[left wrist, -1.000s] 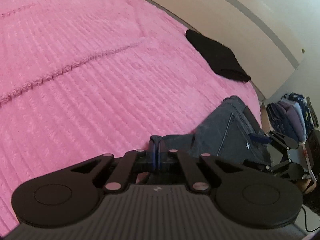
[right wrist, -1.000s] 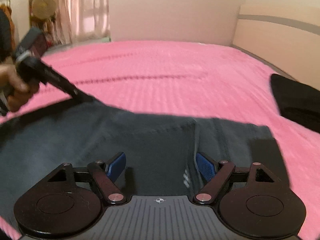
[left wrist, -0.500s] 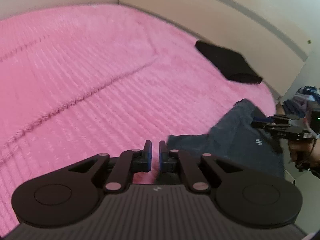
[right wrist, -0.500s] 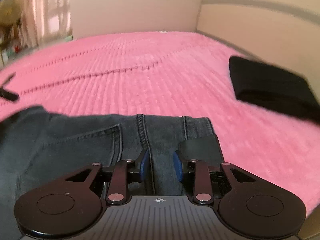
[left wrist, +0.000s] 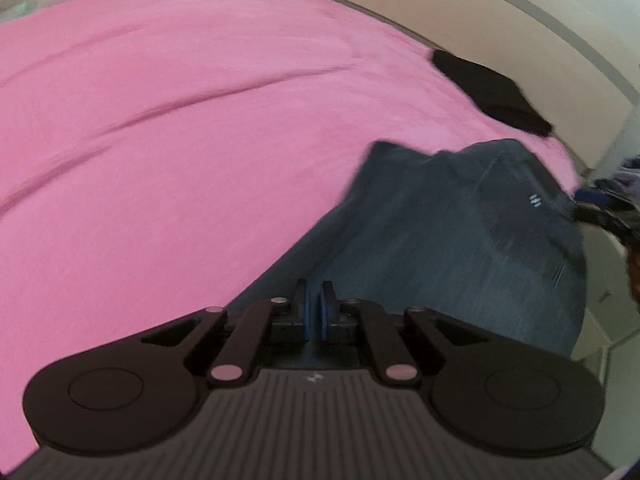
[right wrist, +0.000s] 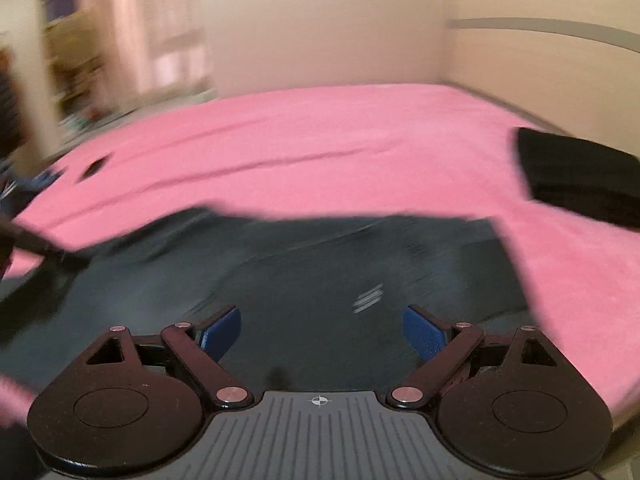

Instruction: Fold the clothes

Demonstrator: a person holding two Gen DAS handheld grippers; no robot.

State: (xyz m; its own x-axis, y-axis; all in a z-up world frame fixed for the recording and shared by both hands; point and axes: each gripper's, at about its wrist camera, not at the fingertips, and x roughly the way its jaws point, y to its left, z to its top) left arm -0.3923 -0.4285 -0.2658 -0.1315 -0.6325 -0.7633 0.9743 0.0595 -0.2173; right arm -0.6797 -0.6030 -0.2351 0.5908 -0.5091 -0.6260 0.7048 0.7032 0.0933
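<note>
Dark blue jeans point(left wrist: 452, 232) lie on the pink bedspread point(left wrist: 160, 140) near its edge, blurred by motion. My left gripper point(left wrist: 314, 312) is shut, its blue pads nearly together with the jeans' near edge running up between them. In the right wrist view the jeans point(right wrist: 320, 272) spread under my right gripper point(right wrist: 322, 320). Its jaws are opening wide over the cloth, and the pads point(right wrist: 424, 332) stand apart from it. The left gripper's finger point(right wrist: 36, 244) meets the jeans' left end. The right gripper point(left wrist: 600, 200) shows at the jeans' far end.
A folded black garment point(left wrist: 492, 88) rests on the bedspread by the beige headboard point(left wrist: 520, 20); it also shows as a black garment point(right wrist: 580, 176) at the right. Curtains and shelves point(right wrist: 80, 60) stand beyond the bed's far side. The bed's edge runs along the jeans.
The left gripper has swung across so the jeans now stretch out ahead of it. The right jaws narrowed over the waistband, then spread wide, and the jeans lie flatter and wider.
</note>
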